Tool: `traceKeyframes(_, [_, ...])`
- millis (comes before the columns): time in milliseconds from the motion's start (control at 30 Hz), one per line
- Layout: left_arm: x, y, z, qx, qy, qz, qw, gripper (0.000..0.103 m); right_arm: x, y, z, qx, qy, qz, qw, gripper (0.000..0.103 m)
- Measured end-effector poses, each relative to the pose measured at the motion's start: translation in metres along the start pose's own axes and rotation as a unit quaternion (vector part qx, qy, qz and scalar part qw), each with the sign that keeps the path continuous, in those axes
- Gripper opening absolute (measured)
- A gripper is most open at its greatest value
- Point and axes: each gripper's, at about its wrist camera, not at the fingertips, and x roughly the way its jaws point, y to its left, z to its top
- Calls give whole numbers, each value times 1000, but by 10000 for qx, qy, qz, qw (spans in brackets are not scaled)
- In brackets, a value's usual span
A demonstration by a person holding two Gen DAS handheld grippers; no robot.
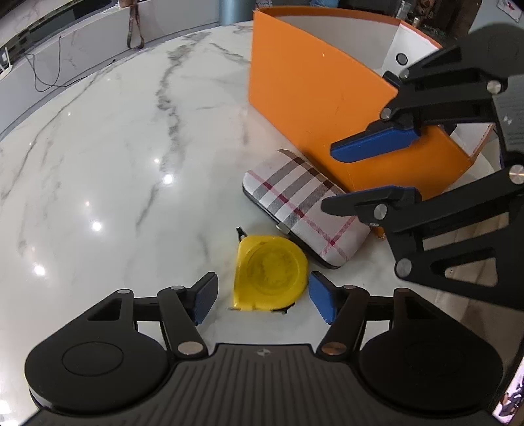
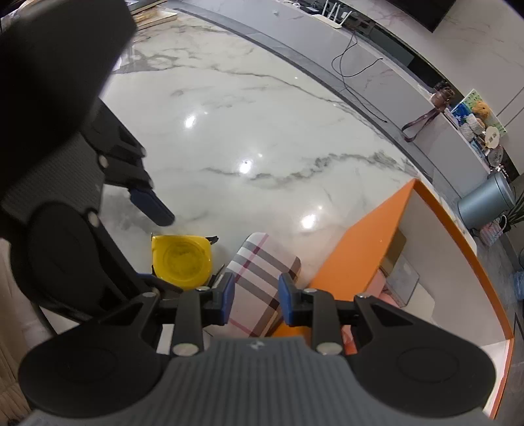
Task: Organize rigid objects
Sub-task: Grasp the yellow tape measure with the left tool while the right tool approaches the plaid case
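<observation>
A yellow tape measure [image 1: 270,277] lies flat on the marble table [image 1: 114,164]. My left gripper [image 1: 262,300] is open, its blue pads on either side of the tape measure without touching it. A plaid case [image 1: 304,209] lies beside the tape measure, against the orange box [image 1: 311,98]. My right gripper [image 1: 330,177] is open, its blue pads astride the near end of the plaid case [image 2: 258,278]. The tape measure also shows in the right wrist view [image 2: 181,260], with my right gripper [image 2: 255,300] and the box [image 2: 353,255].
The orange box has a white inside holding a few small items [image 2: 398,278]. A black cable [image 1: 49,75] and a strap [image 1: 134,29] lie on the grey ledge behind the table. A grey bin [image 2: 484,203] stands beyond the table edge.
</observation>
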Motion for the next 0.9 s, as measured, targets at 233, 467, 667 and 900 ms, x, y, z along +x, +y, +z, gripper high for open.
traceKeyframes(233, [9, -13, 0, 347, -154, 88, 9992, 57, 5, -1, 3, -183, 43, 22, 9998, 28])
traceKeyframes(467, [3, -8, -8, 128, -56, 277, 9995, 57, 9, 0, 7, -181, 86, -80, 9998, 29])
traceKeyframes(667, [-6, 20, -17, -626, 33, 645, 9959, 57, 11, 2, 9, -138, 159, -197, 9996, 29])
traceKeyframes(900, [-28, 53, -26, -1695, -375, 760, 9819, 57, 13, 10, 9, -299, 240, -359, 9986, 30])
